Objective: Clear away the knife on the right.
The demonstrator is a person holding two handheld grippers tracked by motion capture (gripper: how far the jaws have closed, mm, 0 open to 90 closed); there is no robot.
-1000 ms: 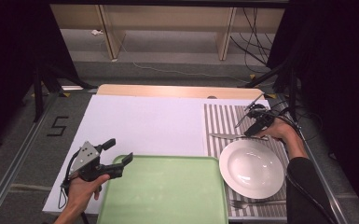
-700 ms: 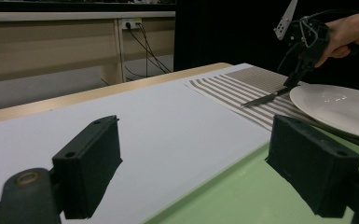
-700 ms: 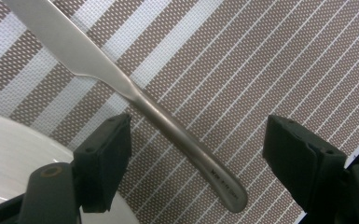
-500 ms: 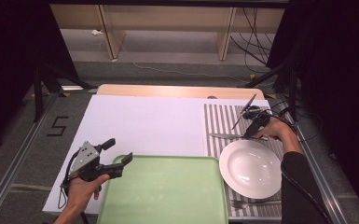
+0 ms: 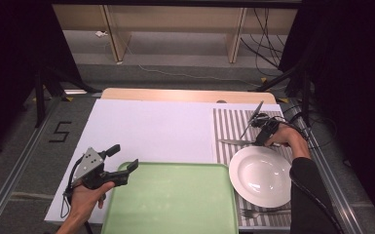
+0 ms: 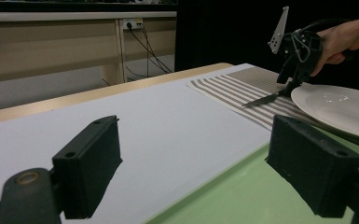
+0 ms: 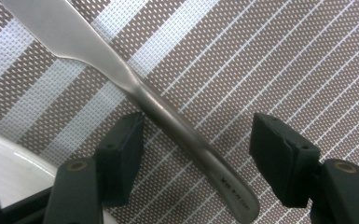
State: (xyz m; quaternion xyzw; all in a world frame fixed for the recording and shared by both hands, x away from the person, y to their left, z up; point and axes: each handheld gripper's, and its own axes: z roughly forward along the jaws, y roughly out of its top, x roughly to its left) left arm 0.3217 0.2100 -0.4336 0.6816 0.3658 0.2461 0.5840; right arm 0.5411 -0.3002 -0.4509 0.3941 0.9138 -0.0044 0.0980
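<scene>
A metal knife (image 7: 168, 112) lies flat on the brown-and-white striped placemat (image 5: 229, 126), its handle between the jaws of my right gripper (image 7: 198, 161). That gripper (image 5: 262, 135) is open and points down at the mat just beyond the white plate (image 5: 260, 175). The knife (image 5: 234, 142) blade points left. My left gripper (image 5: 121, 158) is open over the far left corner of the green tray (image 5: 170, 200), holding nothing. From the left gripper view, its two jaws frame the white table, with the right gripper (image 6: 291, 86) and knife (image 6: 263, 99) beyond.
A fork (image 5: 260, 212) lies on the placemat near the table's front edge, below the plate. A white sheet (image 5: 151, 129) covers the table's left and middle. The table's wooden far edge (image 5: 185, 95) shows beyond it. Cables trail on the floor behind.
My right gripper has come down and slightly left over the knife handle on the placemat. The left gripper has stayed in place.
</scene>
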